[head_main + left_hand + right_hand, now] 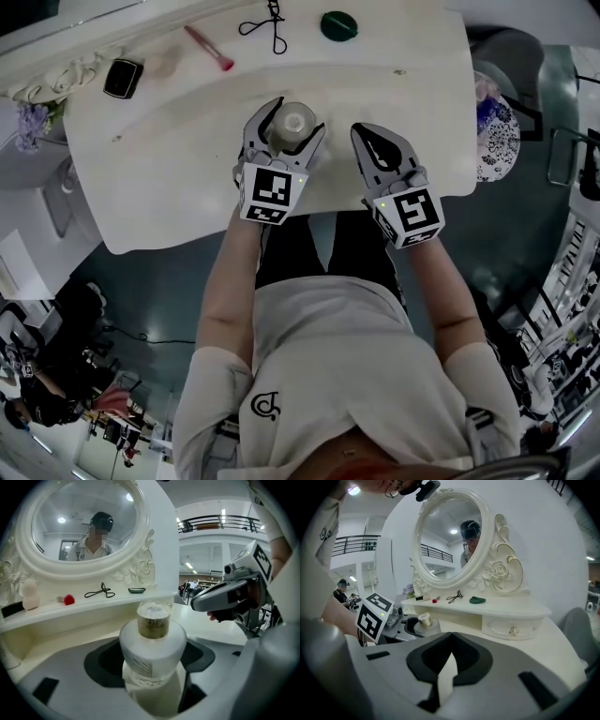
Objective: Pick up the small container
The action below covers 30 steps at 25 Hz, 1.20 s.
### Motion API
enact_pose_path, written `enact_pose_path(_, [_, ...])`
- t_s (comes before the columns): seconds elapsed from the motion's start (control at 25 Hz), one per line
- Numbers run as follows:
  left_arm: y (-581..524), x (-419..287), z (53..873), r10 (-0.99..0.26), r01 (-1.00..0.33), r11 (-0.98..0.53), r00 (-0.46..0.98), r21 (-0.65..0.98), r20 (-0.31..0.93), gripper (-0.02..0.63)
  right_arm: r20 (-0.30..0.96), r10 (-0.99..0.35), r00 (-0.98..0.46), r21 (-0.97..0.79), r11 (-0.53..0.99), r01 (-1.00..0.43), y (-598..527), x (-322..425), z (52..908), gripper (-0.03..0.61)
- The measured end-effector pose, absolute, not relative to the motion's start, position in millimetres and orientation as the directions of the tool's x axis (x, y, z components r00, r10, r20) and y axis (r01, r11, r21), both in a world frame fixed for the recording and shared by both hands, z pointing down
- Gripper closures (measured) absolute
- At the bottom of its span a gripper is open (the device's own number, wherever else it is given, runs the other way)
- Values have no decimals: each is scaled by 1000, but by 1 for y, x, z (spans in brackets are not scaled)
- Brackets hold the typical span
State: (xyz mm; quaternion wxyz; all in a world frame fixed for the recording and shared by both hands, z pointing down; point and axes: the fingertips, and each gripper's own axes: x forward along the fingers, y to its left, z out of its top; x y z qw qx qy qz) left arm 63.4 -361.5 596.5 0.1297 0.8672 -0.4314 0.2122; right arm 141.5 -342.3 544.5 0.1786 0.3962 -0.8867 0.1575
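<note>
The small container (295, 120), a squat white jar with a pale gold cap, stands on the white dressing table (169, 159) near its front edge. My left gripper (295, 114) has one jaw on each side of it, and the dark pads press against its white body (152, 644). My right gripper (367, 136) hovers just to the right, jaws shut with nothing between them (449, 653). It also shows in the left gripper view (197, 604). From the right gripper view the container (424, 619) sits to the left inside the left gripper.
A raised shelf at the back carries a pink brush (211, 49), a black curler (267, 23), a green dish (338, 25) and a black case (123, 78). An oval mirror (450, 536) rises behind it. A drawer knob (513, 631) faces front. A patterned seat (497, 127) stands right.
</note>
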Motion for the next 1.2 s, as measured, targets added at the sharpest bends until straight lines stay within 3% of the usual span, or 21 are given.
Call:
enact_pose_path(0.28, [-347,56,568,-680,-807,-577,559,124,474,265,409,-663,-627,-125,640,-758,-341,135,517,572])
enact_pose_path(1.2, [-294,-36,360,-836,-859,-511,488,-32,250,265,149,-736,-660,38,672,-740,-312,88,367,572])
